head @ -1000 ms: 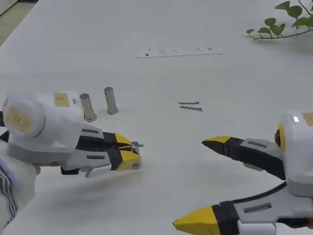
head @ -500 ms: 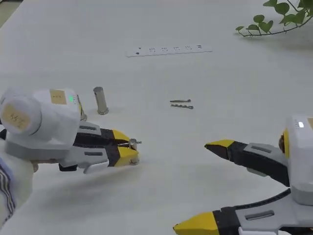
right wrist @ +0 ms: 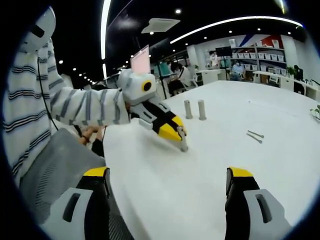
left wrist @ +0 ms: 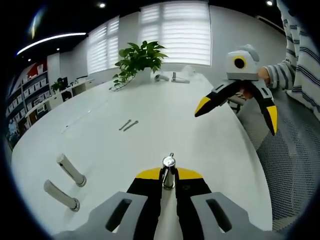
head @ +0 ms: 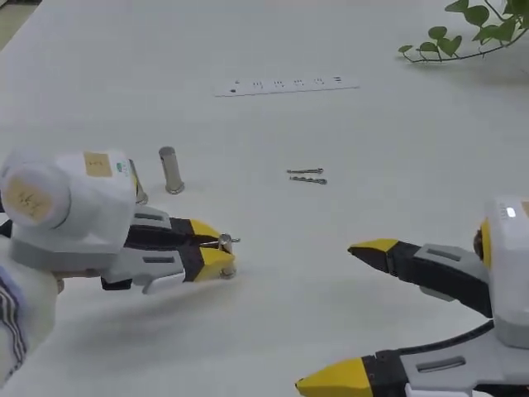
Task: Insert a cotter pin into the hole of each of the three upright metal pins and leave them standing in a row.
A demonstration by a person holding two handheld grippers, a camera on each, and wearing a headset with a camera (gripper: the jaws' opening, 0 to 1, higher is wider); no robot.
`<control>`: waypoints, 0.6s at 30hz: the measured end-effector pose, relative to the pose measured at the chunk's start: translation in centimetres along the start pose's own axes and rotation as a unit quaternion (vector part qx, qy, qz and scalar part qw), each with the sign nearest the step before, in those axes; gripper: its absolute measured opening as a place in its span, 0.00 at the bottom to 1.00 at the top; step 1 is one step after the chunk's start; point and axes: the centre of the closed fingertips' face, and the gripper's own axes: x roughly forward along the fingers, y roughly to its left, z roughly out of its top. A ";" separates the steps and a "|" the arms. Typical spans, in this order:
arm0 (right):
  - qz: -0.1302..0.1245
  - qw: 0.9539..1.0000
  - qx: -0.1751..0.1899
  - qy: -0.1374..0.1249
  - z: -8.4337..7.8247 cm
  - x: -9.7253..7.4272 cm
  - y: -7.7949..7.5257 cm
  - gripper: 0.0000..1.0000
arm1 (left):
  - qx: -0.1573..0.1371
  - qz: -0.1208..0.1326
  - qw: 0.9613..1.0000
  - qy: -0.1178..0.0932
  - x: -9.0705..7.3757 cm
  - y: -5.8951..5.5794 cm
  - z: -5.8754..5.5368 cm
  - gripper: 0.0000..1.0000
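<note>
Left gripper (head: 221, 252) pinches a metal pin (left wrist: 168, 169) (fingers (head: 202, 230) nearly together); right gripper (head: 325, 316) gapes wide.

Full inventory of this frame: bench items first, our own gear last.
standing metal pins: two, silver, upright side by side, table's left
held metal pin: one, silver, between the left gripper's jaws
cotter pins: two, silver, lying loose together mid-table
power strip: one, white, far side of the table
plant: one, green, far right
table: one, white
left gripper: white, black and yellow, shut on the held metal pin
right gripper: same colours, jaws wide open, empty
sleeve: striped, behind the left gripper
</note>
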 end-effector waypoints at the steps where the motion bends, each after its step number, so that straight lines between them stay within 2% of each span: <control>1: 0.000 1.000 -0.003 0.003 -0.1 0.0 0.0 0.97 | 0.001 0.001 1.000 0.000 0.0 0.0 0.0 0.08; 4: -0.002 1.000 -0.002 0.006 -0.2 -0.1 0.0 0.97 | -0.006 0.000 1.000 0.005 -0.3 0.0 -0.4 0.11; 8: -0.013 1.000 0.012 0.005 -0.3 -0.3 -0.6 1.00 | -0.003 0.002 1.000 0.022 -0.8 -0.1 -1.3 0.20; 11: -0.019 0.999 0.027 0.003 -0.5 -0.5 -0.9 1.00 | -0.025 0.002 0.999 0.022 -1.4 -0.2 -1.9 0.21; 15: -0.019 0.999 0.026 0.010 -0.8 -0.6 -0.8 1.00 | -0.036 0.012 0.999 0.025 -2.3 0.1 -2.8 0.32; 18: -0.018 0.999 0.029 0.014 -0.8 -0.5 -0.6 1.00 | -0.047 0.028 0.998 0.029 -3.1 0.8 -3.5 0.34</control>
